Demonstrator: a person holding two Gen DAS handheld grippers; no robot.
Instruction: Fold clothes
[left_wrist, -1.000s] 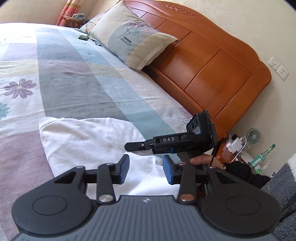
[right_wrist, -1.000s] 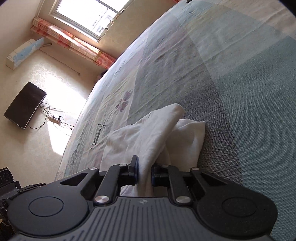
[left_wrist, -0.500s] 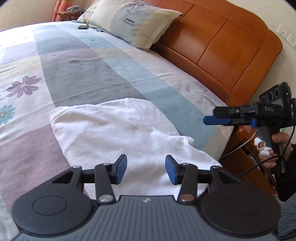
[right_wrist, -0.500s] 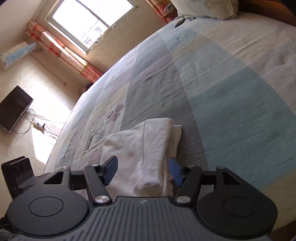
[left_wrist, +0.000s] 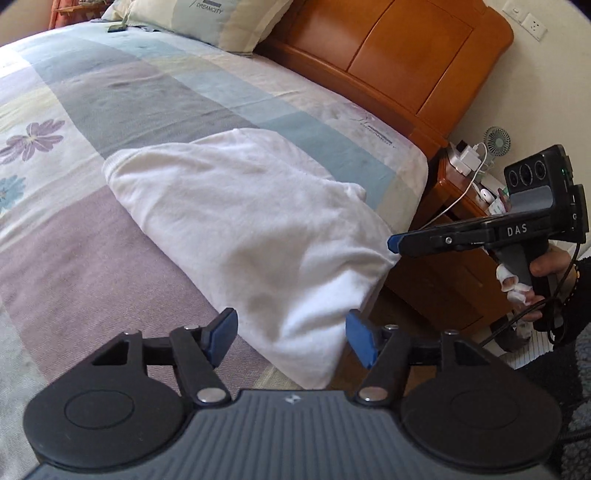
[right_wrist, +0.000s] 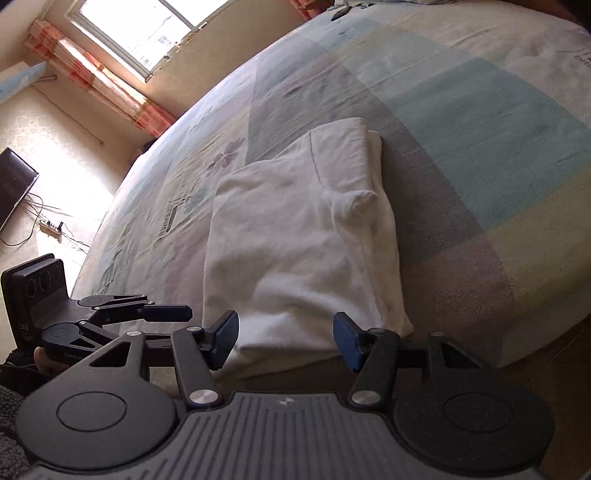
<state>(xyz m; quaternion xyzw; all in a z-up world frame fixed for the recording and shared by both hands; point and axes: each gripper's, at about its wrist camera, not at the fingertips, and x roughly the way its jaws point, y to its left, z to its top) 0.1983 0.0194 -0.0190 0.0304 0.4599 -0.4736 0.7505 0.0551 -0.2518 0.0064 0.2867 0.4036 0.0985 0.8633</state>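
Garment: a white garment (left_wrist: 236, 221) lies on the bed (left_wrist: 110, 103), near the corner beside the headboard (left_wrist: 388, 48); its near end hangs a little over the bed's edge.
Lie of the cloth: already doubled over itself into a long, roughly rectangular bundle; in the right wrist view a sleeve (right_wrist: 341, 155) is laid across the top, with a small rumpled peak at its near end.
Left tool (left_wrist: 291, 338): blue pads spread wide, nothing between them; it hovers just off the hanging near end, clear of the cloth.
Right tool (right_wrist: 284, 338): also spread wide and empty, hovering off the bed's edge by the same end, from the other side. The left view shows it side-on, so only one pad tip is visible there.
Hand (left_wrist: 535, 273): grips the right tool's handle, near the nightstand (left_wrist: 458, 206).
Step in hand: both tools are free of the cloth, which fits either a pause between folds or a finished fold; the bundle is still long, so my guess is that one more fold could follow, but the pictures do not settle it.
Next move, if another fold comes: each tool would need a corner of the hanging end, closing on all layers so the sleeve stays put.
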